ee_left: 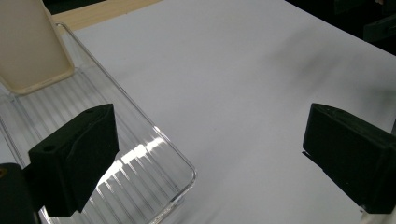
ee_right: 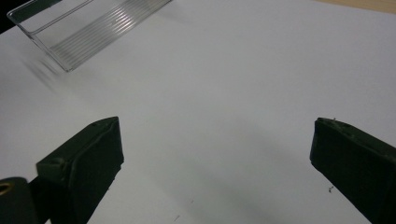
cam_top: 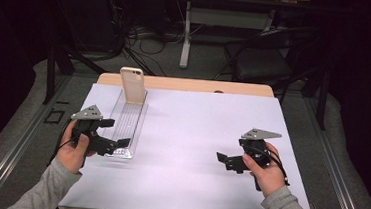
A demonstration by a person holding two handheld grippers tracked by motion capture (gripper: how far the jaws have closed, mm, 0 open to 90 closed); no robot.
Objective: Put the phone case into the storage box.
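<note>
Approach to the clear tray, nothing held.
My left gripper hangs open at its near end, right gripper open over bare tabletop; next, close on the rim.

white sheet over a wooden table; black chair and cables on the floor beyond

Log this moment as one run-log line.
left gripper: open, one jaw over tray near end | right gripper: open, over bare sheet | phone case: leaning at tray far end, untouched
</note>
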